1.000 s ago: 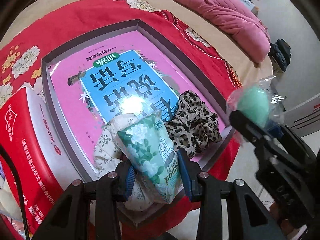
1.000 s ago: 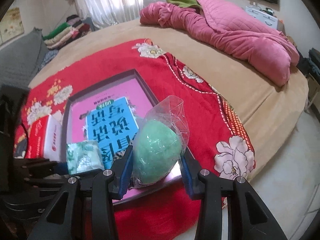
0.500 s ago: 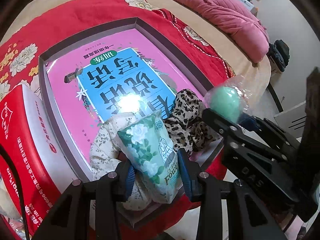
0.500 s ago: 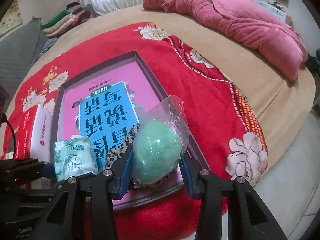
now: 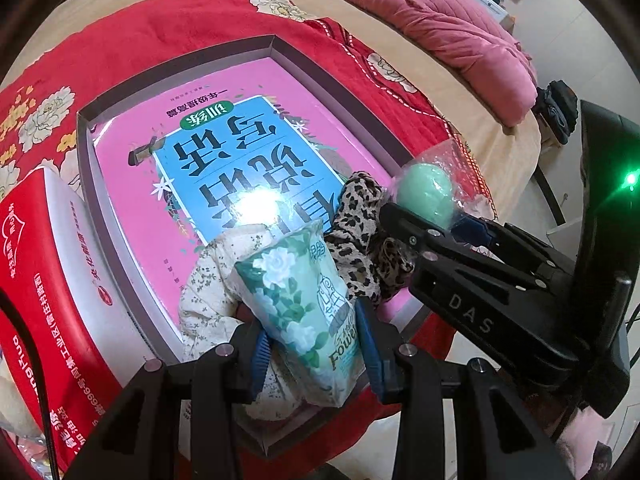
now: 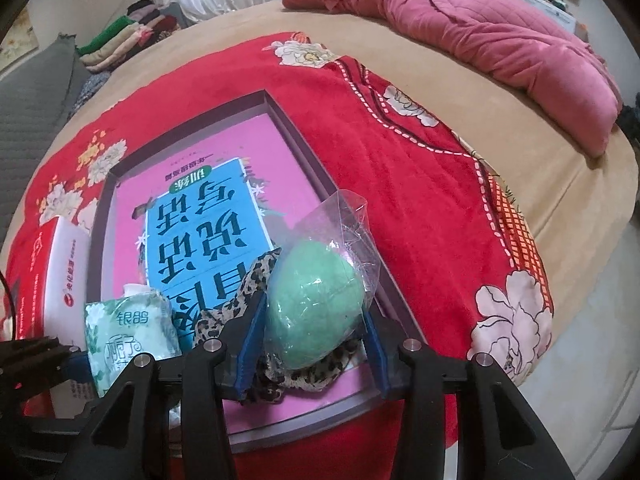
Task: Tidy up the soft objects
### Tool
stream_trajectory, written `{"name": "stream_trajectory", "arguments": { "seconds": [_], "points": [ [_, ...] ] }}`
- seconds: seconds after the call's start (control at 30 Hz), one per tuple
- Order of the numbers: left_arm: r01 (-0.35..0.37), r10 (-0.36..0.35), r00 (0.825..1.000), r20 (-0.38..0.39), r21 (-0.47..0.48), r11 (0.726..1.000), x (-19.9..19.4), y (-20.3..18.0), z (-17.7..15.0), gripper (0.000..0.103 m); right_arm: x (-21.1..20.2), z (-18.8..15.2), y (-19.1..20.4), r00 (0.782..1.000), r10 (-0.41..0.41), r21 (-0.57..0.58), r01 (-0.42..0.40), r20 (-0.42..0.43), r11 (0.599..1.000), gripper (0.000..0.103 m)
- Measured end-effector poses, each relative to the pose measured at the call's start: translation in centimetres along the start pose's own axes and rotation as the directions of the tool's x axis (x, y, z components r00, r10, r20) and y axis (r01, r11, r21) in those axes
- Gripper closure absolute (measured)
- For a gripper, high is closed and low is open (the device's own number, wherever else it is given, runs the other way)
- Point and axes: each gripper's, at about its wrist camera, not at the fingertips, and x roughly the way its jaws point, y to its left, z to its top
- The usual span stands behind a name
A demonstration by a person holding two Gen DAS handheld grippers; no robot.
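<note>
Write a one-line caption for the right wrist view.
Right claw grips a bagged green sponge above a leopard-print cloth in the tray, the left claw's tissue pack alongside.

Bed [image 6: 280, 24]: tan cover, rounded edge. Lying directly on it: a red floral blanket [image 6: 420, 200], spread over the near part; a crumpled pink quilt [image 6: 500, 28], at the far side, apart from the blanket. On the blanket: a shallow grey-walled box tray [image 5: 340, 92] with a pink and blue printed sheet on its floor; a red and white carton [image 5: 44, 260], just beside the tray's left wall.
</note>
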Motion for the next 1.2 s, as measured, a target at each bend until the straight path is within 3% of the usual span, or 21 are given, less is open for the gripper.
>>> {"name": "stream_trajectory", "arguments": {
  "seconds": [0.1, 0.53, 1.2],
  "points": [
    [-0.001, 0.001, 1.000, -0.002, 0.001, 1.000, 0.0, 0.0, 0.0, 0.063, 0.0, 0.0, -0.3, 1.000, 0.031, 0.028, -0.031, 0.001, 0.999, 0.050],
    [0.000, 0.000, 1.000, -0.009, -0.005, 1.000, 0.2, 0.0, 0.3, 0.063, -1.0, 0.0, -0.7, 0.999, 0.011, 0.031, -0.012, 0.030, 0.999, 0.044],
    [-0.031, 0.031, 0.999, -0.012, -0.002, 1.000, 0.1, -0.6, 0.2, 0.059, -2.7, -0.7, -1.5, 0.999, 0.004, 0.053, -0.007, 0.051, 0.999, 0.043]
  ]
}}
